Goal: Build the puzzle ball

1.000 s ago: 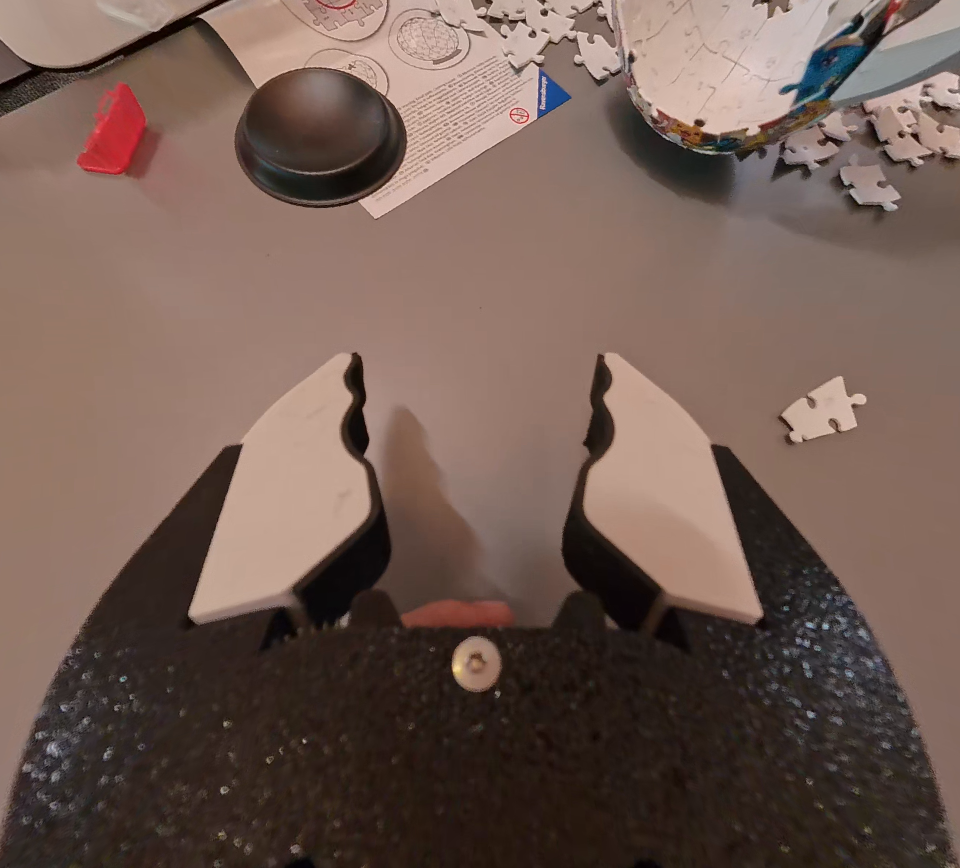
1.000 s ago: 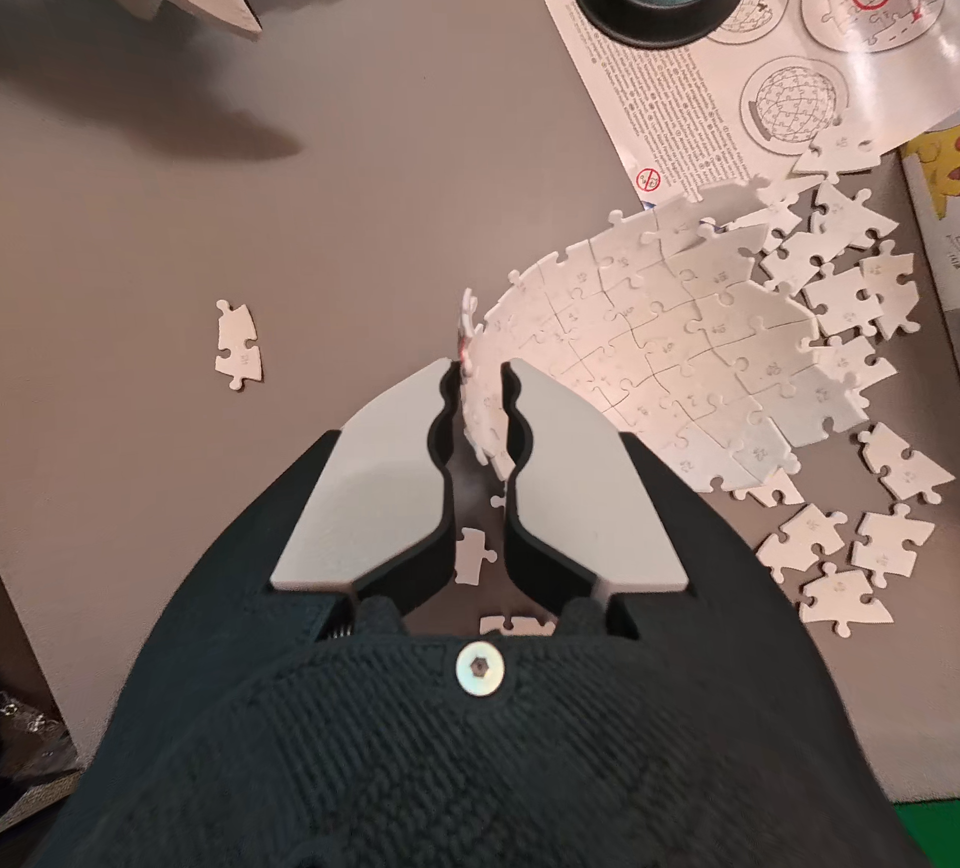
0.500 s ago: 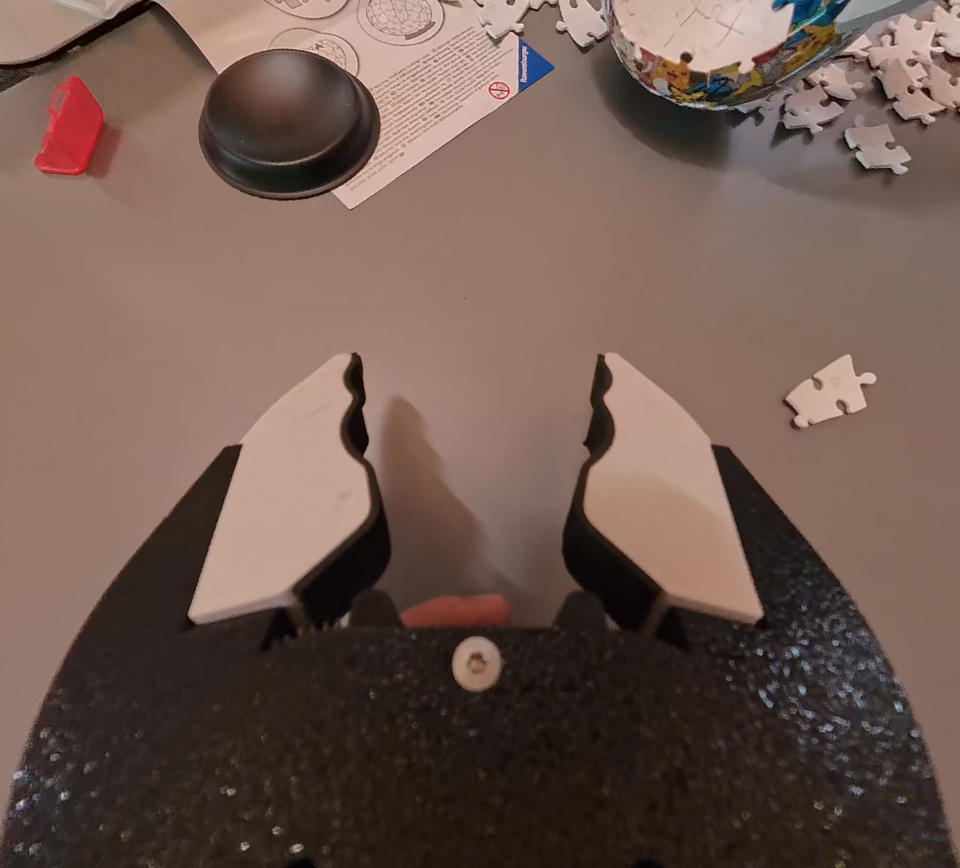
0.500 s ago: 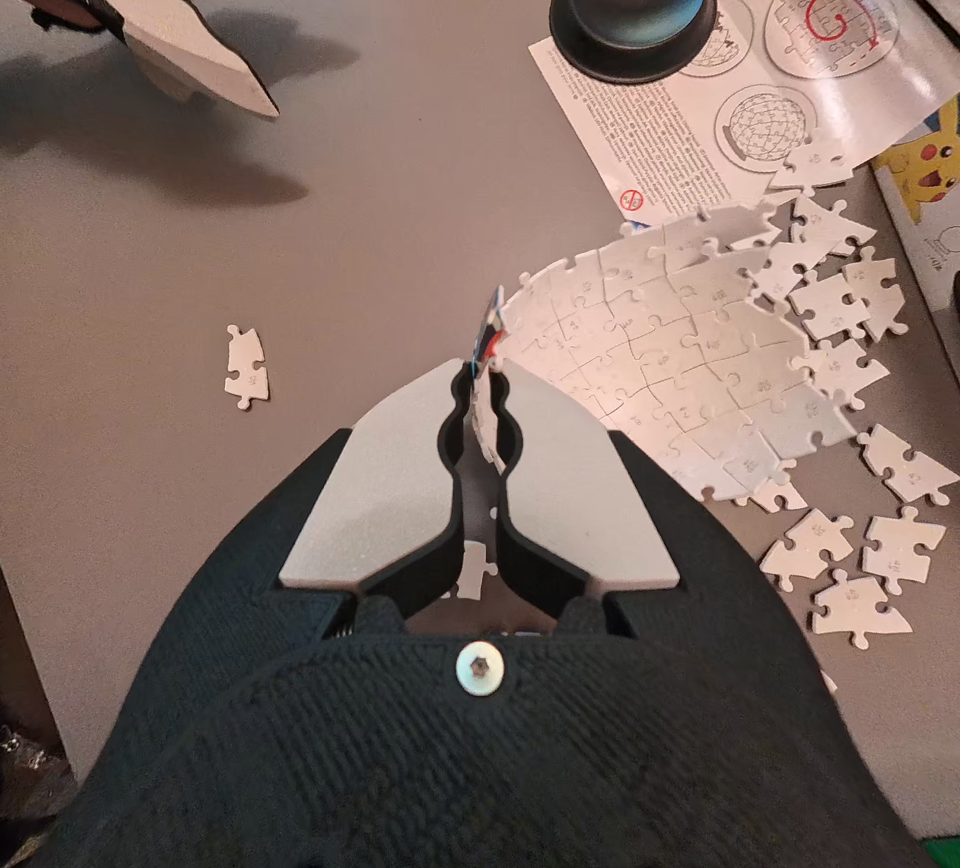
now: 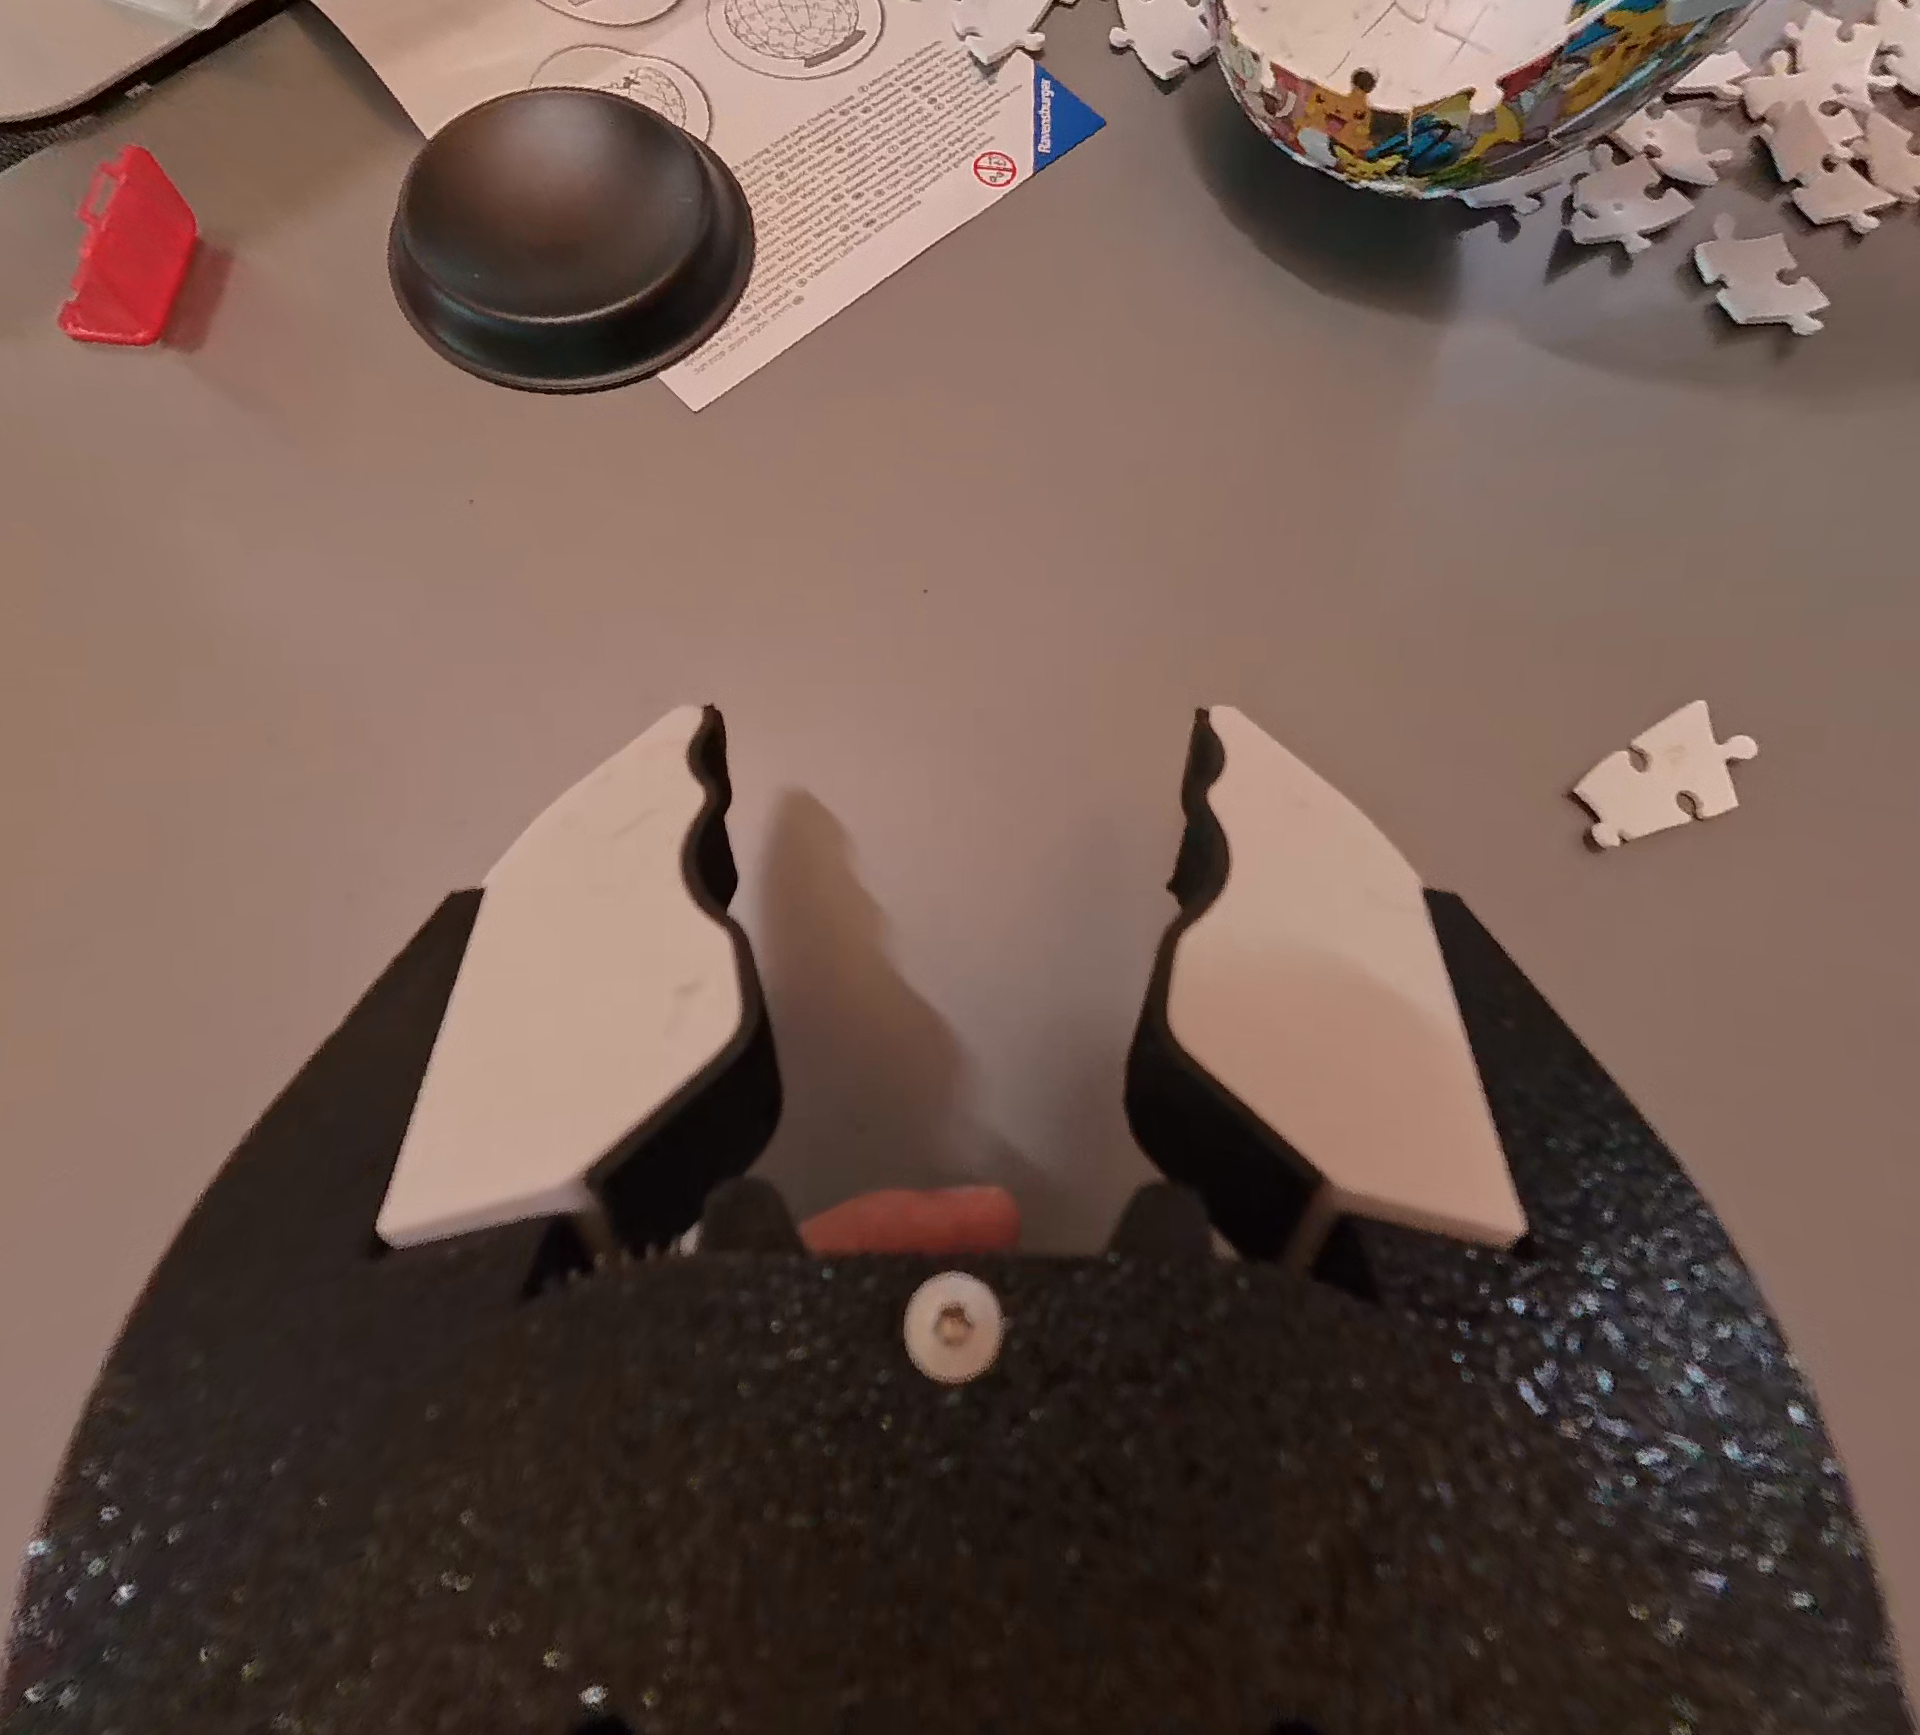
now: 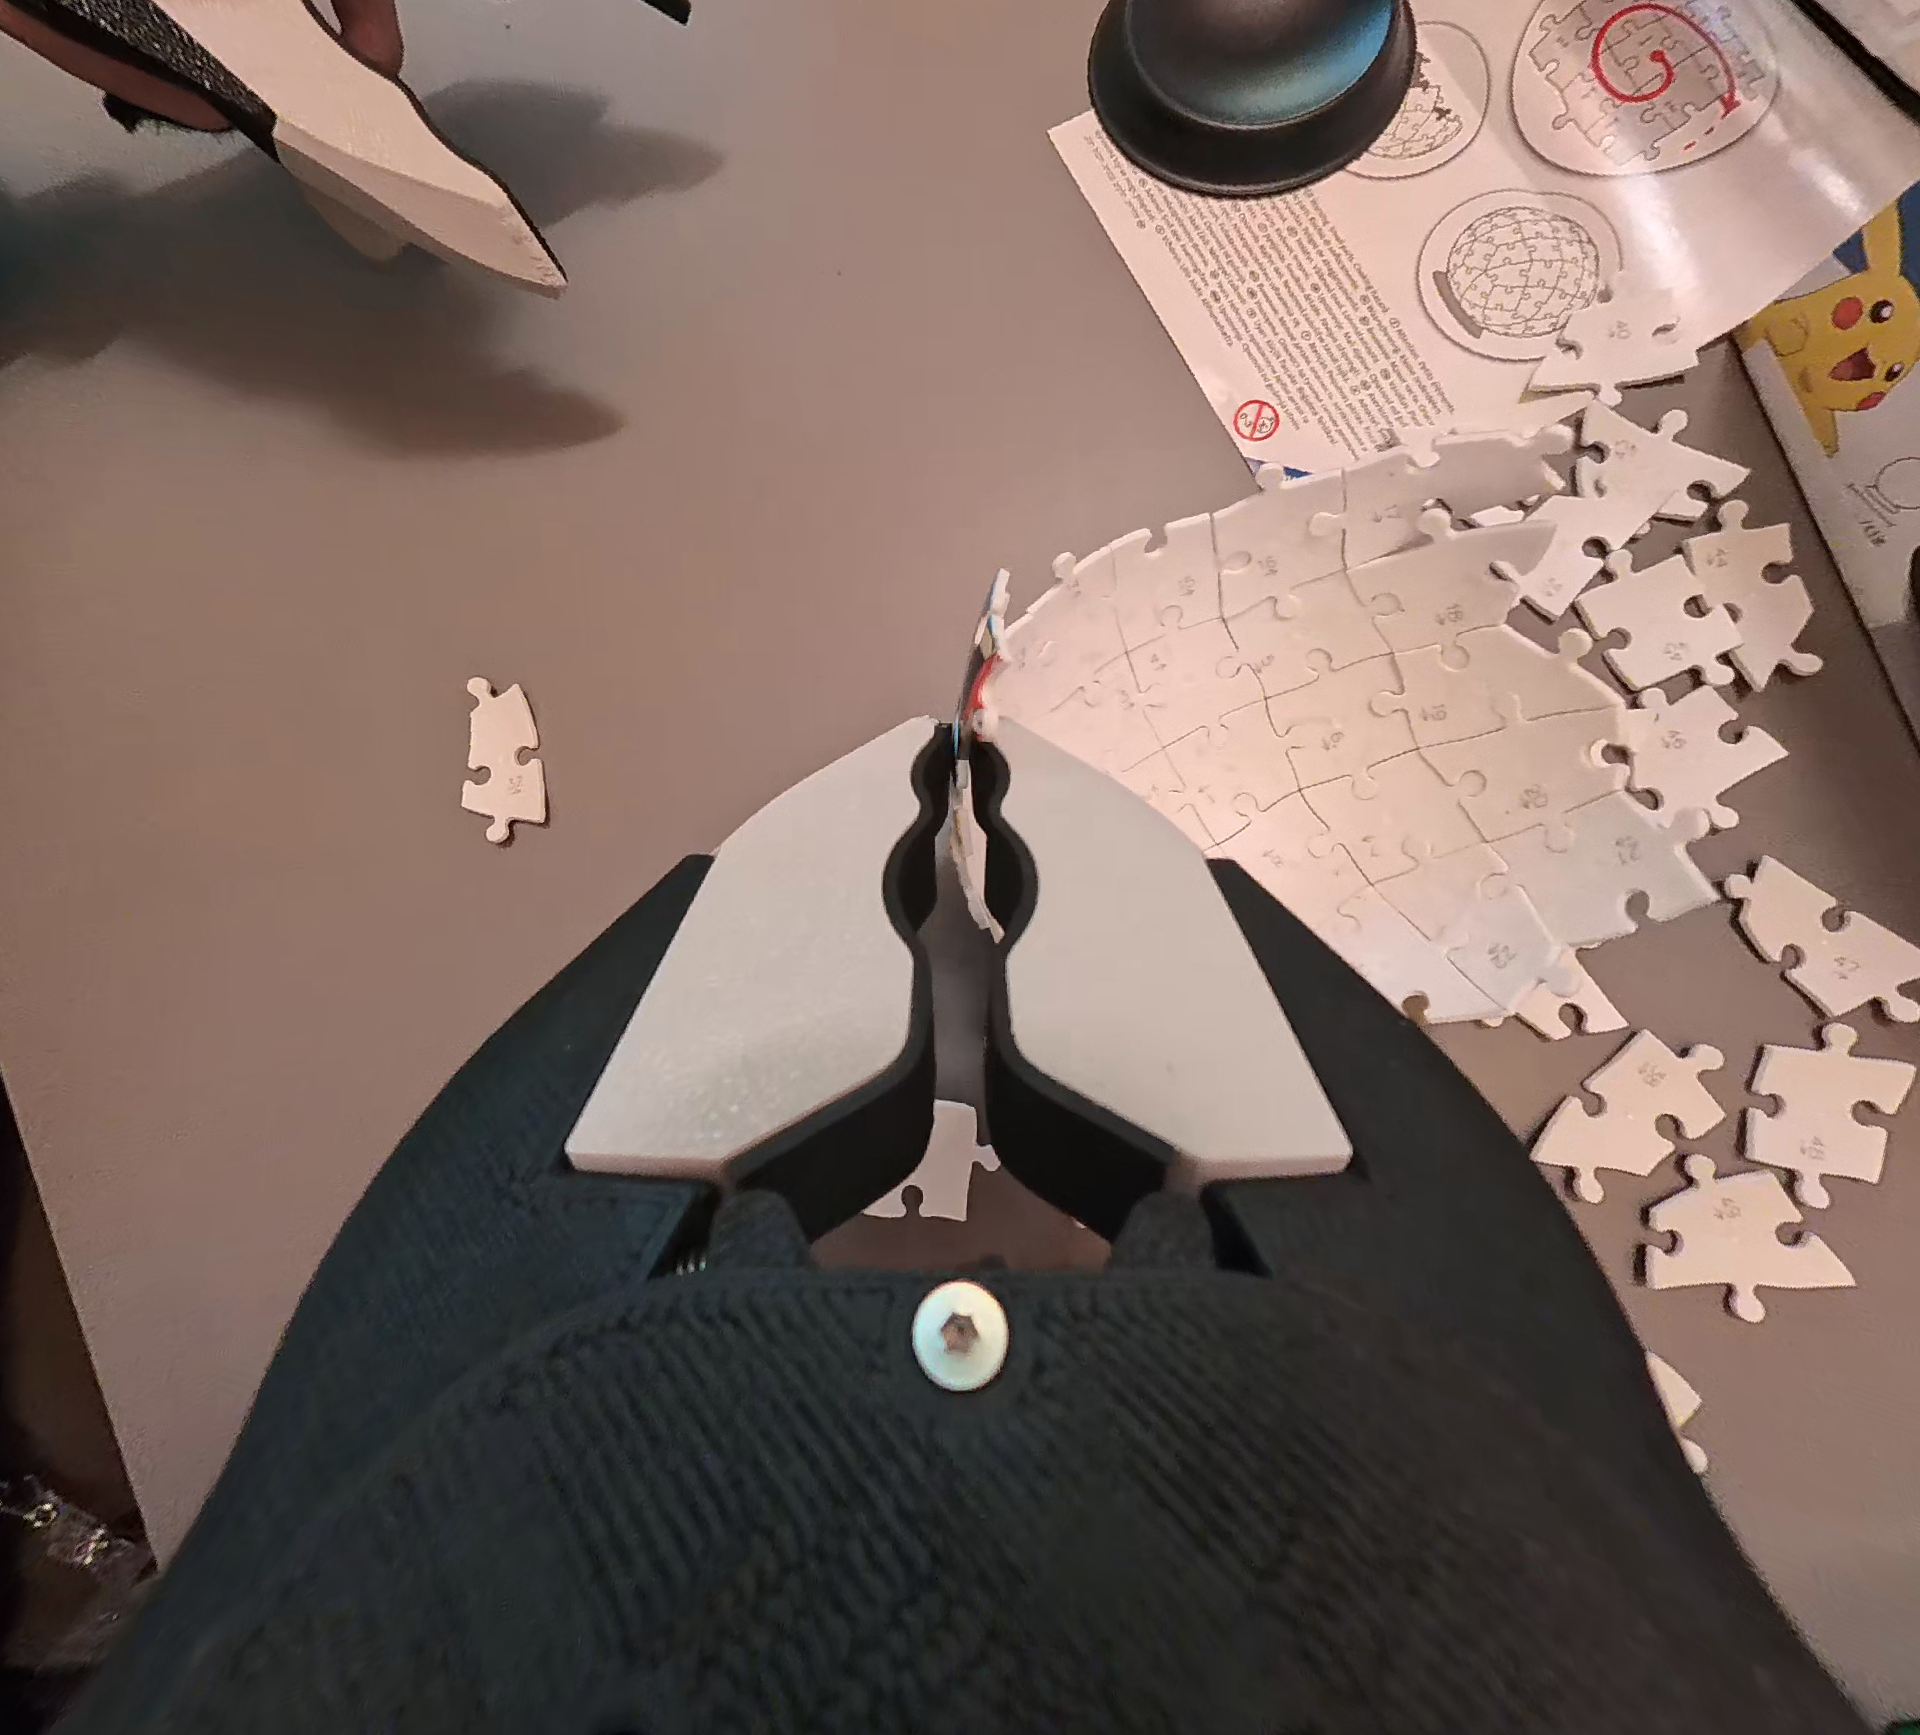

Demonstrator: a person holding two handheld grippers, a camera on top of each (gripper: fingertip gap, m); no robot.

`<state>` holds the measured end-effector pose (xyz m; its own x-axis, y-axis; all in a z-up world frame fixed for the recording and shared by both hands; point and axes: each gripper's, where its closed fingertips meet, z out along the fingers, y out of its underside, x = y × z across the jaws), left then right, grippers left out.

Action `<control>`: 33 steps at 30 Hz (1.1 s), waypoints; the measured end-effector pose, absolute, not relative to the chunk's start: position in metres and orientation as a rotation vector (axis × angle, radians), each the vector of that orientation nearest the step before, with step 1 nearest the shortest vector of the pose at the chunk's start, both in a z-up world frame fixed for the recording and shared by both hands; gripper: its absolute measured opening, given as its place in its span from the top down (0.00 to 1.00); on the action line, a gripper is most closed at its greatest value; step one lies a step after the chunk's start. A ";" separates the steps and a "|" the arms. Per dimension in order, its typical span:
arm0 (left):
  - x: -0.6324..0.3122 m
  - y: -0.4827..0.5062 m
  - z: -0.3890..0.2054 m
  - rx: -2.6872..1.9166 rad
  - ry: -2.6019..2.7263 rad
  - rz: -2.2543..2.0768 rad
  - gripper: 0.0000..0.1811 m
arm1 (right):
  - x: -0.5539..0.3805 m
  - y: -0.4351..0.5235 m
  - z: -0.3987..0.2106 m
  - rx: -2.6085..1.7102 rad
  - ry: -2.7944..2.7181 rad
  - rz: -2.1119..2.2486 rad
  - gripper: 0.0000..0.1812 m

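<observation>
Two grippers: right gripper fingers pinching rim of half-built white-inside, colour-printed puzzle ball shell; left gripper fingers spread, empty, above grey table, shell well apart.

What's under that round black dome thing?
The black round plastic stand sits on the white printed instruction sheet, overlapping its edge and the grey table. What it covers stays hidden.

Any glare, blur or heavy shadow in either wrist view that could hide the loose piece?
Left wrist view: sharp; the lone puzzle piece lies unshadowed right of the open left gripper; edges bend. Right wrist view: glare on the instruction sheet; the right gripper pinches the puzzle shell, clearly lit.
</observation>
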<state>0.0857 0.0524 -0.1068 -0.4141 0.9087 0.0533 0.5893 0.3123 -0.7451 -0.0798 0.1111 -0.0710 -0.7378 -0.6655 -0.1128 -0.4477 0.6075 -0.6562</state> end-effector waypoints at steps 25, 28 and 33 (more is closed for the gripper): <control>0.083 0.056 -0.115 -1.394 -2.126 0.888 0.55 | -0.081 0.116 -0.072 -0.907 2.448 -0.876 0.99; 0.077 0.061 -0.108 -1.407 -2.067 0.913 0.58 | -0.078 0.120 -0.073 -0.935 2.442 -0.866 0.99; 0.058 0.084 -0.078 -1.401 -1.802 0.966 0.66 | -0.070 0.127 -0.074 -0.976 2.422 -0.868 0.99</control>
<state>0.0579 0.0841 -0.0776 -0.2164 0.9748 0.0537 0.4952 0.1570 -0.8545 -0.0700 0.1268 -0.0737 -0.6829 -0.7208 -0.1186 -0.4814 0.5661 -0.6692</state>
